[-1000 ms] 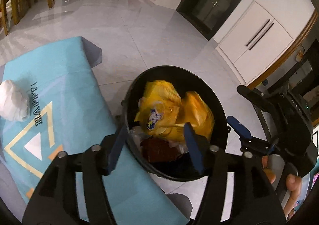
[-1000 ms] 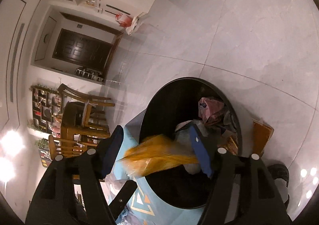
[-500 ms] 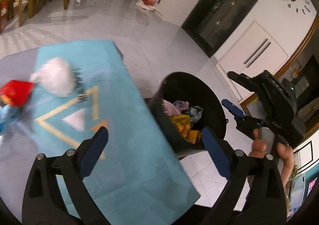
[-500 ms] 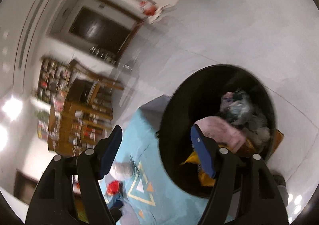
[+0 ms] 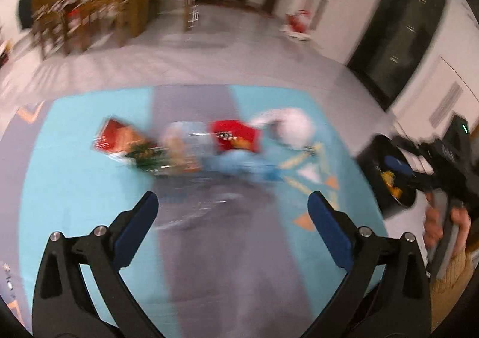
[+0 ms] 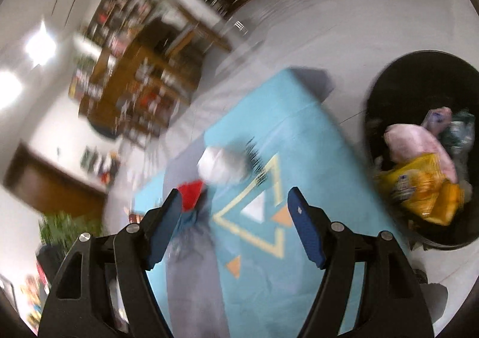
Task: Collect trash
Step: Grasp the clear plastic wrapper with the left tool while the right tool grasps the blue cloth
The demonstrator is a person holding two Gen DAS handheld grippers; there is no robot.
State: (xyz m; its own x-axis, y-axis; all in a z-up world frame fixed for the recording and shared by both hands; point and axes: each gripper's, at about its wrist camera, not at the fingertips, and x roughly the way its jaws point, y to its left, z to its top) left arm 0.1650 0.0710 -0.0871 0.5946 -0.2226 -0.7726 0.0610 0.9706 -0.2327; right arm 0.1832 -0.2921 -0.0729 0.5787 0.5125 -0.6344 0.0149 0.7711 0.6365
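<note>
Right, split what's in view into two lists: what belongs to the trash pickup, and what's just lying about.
Part of the job:
- black bin, already holding a yellow bag
- white crumpled wad
- red wrapper
- red-and-green packet
- blue item
- left gripper and right gripper, both open and empty

Just lying about:
- teal tablecloth
- wooden chairs
- white cabinet

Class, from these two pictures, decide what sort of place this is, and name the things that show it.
Probably a home's living or dining room: wooden dining chairs on a tiled floor, a white cabinet, and a cloth-covered table beside a black bin.
</note>
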